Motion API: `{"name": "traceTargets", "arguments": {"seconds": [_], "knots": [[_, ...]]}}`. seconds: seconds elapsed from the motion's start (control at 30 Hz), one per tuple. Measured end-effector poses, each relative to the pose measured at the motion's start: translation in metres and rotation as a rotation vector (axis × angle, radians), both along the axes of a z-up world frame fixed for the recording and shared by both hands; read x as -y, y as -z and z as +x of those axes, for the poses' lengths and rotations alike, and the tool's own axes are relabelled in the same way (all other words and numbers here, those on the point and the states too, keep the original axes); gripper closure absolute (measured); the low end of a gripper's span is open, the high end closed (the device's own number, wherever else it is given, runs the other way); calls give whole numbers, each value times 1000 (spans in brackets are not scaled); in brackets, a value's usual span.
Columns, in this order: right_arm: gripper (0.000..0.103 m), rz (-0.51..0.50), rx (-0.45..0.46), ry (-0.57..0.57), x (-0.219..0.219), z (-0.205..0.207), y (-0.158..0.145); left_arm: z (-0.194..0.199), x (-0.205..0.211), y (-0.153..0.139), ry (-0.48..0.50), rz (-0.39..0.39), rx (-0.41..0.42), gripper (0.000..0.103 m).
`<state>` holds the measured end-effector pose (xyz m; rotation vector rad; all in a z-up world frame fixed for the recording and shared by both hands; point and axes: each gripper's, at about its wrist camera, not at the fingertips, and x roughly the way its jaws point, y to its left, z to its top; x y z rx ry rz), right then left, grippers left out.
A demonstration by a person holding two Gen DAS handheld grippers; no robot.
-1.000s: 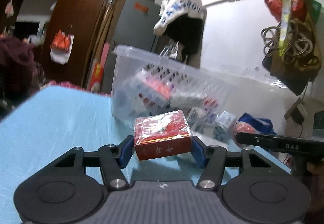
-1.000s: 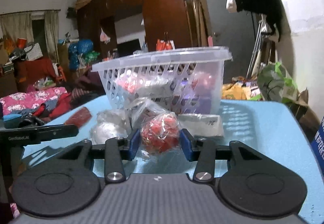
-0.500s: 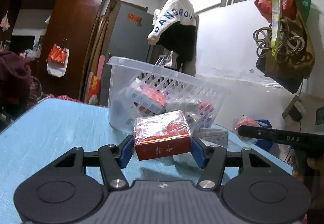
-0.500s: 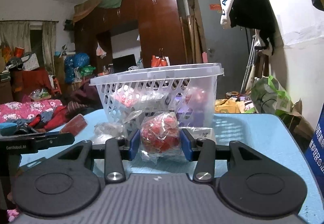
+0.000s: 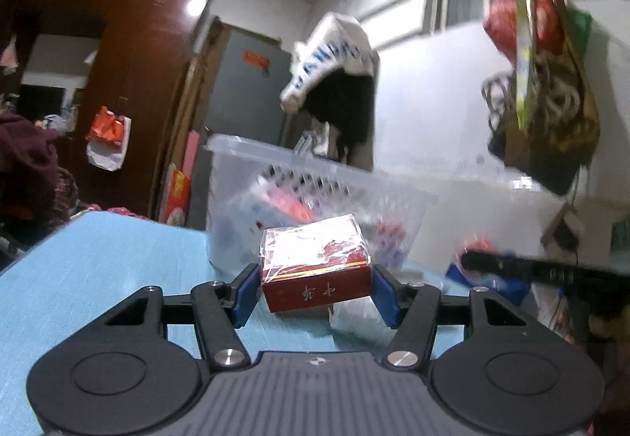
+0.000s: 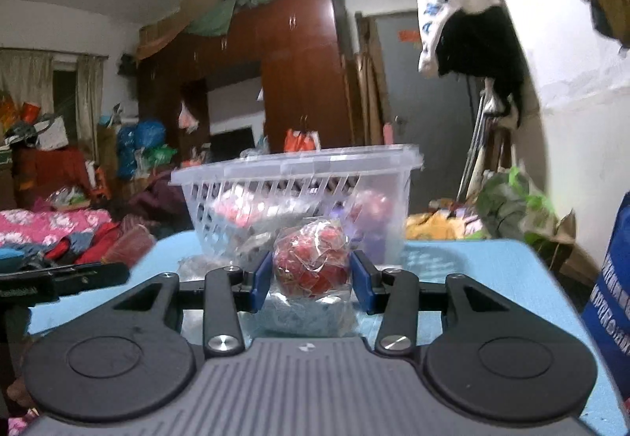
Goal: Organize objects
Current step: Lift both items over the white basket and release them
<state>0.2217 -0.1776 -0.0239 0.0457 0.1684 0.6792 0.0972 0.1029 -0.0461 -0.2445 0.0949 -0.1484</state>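
Note:
My left gripper (image 5: pixel 315 288) is shut on a red box (image 5: pixel 315 262) wrapped in clear film, held above the blue table (image 5: pixel 98 270). Behind it stands a clear slotted plastic basket (image 5: pixel 299 176) with several packets inside. In the right wrist view my right gripper (image 6: pixel 311 278) is shut on a clear bag of red sweets (image 6: pixel 313 262), also lifted off the blue table (image 6: pixel 472 278). The same basket (image 6: pixel 295 176) stands just beyond it. The other gripper shows as a black bar at the right edge (image 5: pixel 543 270) and at the left edge (image 6: pixel 59 278).
Loose plastic-wrapped packets (image 6: pixel 197 262) lie on the table at the foot of the basket. A white wall with hanging bags (image 5: pixel 543 101) is to the right. A brown wardrobe (image 6: pixel 299 81), a grey door and piles of clothes (image 6: pixel 47 231) fill the room behind.
Both views have tipped upward: the basket and table sit lower in frame and more ceiling shows. Both grips are unchanged, and the now frames are motion-blurred.

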Motion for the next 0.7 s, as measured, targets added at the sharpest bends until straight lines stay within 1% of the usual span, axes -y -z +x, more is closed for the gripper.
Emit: {"name": "traceTargets", "arguments": {"seconds": [0.07, 0.13, 0.17, 0.23, 0.3, 0.37, 0.43, 0.5, 0.57, 0.6, 0.63, 0.67, 0.7], "knots": [[56, 16, 20, -2, 2, -4, -3, -6, 0, -10, 4, 5, 43, 40], [56, 21, 40, -39, -1, -5, -16, -4, 2, -30, -7, 29, 72, 40], [56, 19, 85, -41, -5, -7, -26, 1, 2, -41, 4, 30, 78, 40], [56, -6, 207, -21, -16, -11, -50, 16, 2, -67, 26, 36, 88, 40], [56, -44, 226, 7, -32, 0, -76, 37, 3, -93, 44, 49, 86, 40], [56, -84, 213, -4, -48, 22, -94, 62, 7, -114, 29, 81, 60, 40], [56, -142, 194, 24, -65, 49, -105, 92, 11, -127, -17, 120, 5, 40], [56, -186, 156, 56, -79, 77, -109, 125, 8, -132, -38, 124, -71, 40], [56, -204, 107, 83, -84, 98, -104, 151, 5, -128, -32, 112, -146, 38], [52, -215, 89, 99, -87, 107, -101, 162, 4, -124, -32, 109, -169, 33], [32, -224, 75, 114, -90, 113, -98, 169, 2, -120, -38, 105, -190, 17], [17, -231, 66, 130, -89, 115, -95, 173, 0, -117, -50, 87, -206, 10], [0, -221, 74, 152, -86, 112, -93, 171, -3, -115, -56, 69, -199, 10]]}}
